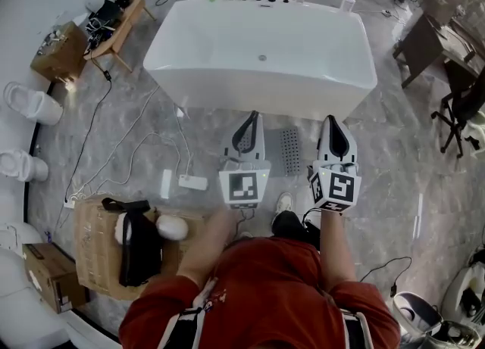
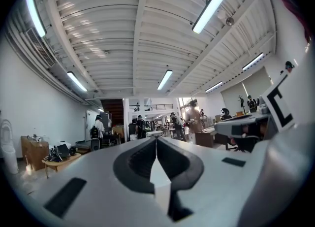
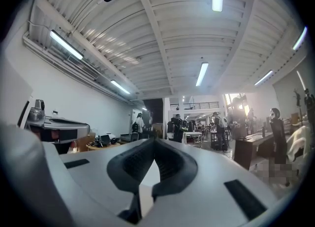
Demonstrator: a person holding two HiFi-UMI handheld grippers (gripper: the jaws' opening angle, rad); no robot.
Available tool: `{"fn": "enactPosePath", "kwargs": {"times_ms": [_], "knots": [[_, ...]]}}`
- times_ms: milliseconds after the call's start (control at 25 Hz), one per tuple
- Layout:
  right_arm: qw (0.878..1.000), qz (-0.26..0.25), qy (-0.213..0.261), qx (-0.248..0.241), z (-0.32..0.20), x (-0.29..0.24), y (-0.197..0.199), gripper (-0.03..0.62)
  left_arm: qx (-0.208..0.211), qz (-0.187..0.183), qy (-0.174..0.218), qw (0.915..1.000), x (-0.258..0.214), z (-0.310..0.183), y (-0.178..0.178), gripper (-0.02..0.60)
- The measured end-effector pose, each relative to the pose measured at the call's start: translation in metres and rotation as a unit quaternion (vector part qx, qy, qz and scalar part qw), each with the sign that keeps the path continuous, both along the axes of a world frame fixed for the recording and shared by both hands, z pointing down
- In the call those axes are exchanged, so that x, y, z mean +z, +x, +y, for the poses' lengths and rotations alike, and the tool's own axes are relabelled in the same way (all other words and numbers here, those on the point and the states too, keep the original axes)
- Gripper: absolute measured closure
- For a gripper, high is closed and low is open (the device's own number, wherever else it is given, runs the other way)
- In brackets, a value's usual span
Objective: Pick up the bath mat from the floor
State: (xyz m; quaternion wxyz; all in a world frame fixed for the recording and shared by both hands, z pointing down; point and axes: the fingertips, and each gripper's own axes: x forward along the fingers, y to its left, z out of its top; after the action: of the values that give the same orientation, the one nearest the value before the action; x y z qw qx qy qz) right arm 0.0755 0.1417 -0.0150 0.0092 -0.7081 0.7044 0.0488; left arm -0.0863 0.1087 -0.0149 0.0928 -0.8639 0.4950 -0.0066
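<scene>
Left hand-held gripper (image 1: 251,119) and right hand-held gripper (image 1: 332,122) are both clenched, empty. We see the grey perforated rectangular bath mat (image 1: 291,151) on the floor between them, its long axis pointing towards the white bathtub (image 1: 303,45).

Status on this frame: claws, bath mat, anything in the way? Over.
Left claw shut, empty; right claw shut, empty. Bath mat flat on floor before the bathtub, untouched. Nothing lies on it.
</scene>
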Motion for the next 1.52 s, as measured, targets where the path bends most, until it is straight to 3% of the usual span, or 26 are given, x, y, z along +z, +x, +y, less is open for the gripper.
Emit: {"fn": "enactPosePath", "kwargs": {"times_ms": [440, 720, 1200, 1520], "knots": [[1.0, -0.005, -0.007, -0.014, -0.087, -0.006, 0.096, 0.583, -0.019, -0.012, -0.002, 0.9997, -0.01, -0.083, 0.093, 0.565], [0.999, -0.016, -0.013, -0.037, -0.122, 0.001, 0.127, 0.583, -0.043, -0.019, -0.01, 0.9989, -0.005, -0.111, 0.12, 0.565], [0.997, -0.016, -0.058, -0.047, -0.152, 0.048, 0.113, 0.583, -0.073, -0.029, -0.049, 0.9957, 0.032, -0.139, 0.091, 0.565], [0.992, 0.0, -0.116, -0.051, -0.181, 0.122, 0.083, 0.583, -0.08, -0.039, -0.096, 0.9914, 0.101, -0.171, 0.055, 0.565]]}}
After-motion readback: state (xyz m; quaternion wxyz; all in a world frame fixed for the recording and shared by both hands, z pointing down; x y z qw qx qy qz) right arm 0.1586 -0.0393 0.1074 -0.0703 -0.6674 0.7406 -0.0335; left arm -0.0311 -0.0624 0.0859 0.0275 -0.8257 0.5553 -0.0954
